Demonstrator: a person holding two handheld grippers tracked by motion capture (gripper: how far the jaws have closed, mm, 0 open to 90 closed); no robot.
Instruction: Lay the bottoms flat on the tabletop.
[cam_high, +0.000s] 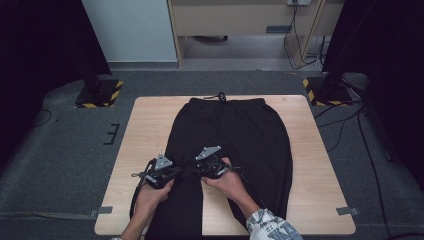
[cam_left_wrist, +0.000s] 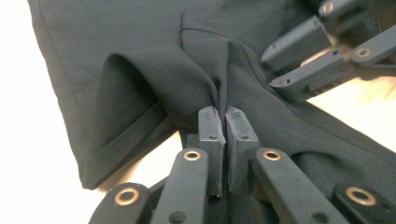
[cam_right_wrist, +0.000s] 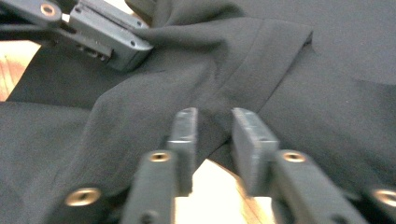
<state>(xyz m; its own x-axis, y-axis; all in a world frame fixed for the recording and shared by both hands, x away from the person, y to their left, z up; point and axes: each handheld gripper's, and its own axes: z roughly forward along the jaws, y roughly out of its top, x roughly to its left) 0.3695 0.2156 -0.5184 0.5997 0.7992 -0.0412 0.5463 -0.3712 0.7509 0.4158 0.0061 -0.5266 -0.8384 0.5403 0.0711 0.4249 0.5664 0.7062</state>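
Jaws first: the left gripper (cam_left_wrist: 219, 122) is clamped on a thin ridge of black cloth, its pads nearly touching with the fold pinched between them. The right gripper (cam_right_wrist: 214, 122) has its jaws parted, cloth lying between and just ahead of the tips — not yet closed on anything.

The trousers (cam_high: 235, 135) lie flat on the table (cam_high: 305, 150), waistband at the far edge, legs running toward the person. Both grippers meet near the inner seam, about where the legs divide, close to each other.

Judging from this, the folding has barely begun: the garment is spread out, one pinch is made, and the second grip, the lift and the fold itself all remain.

No box, basket or other container is on the table — the trousers are the one thing on it.
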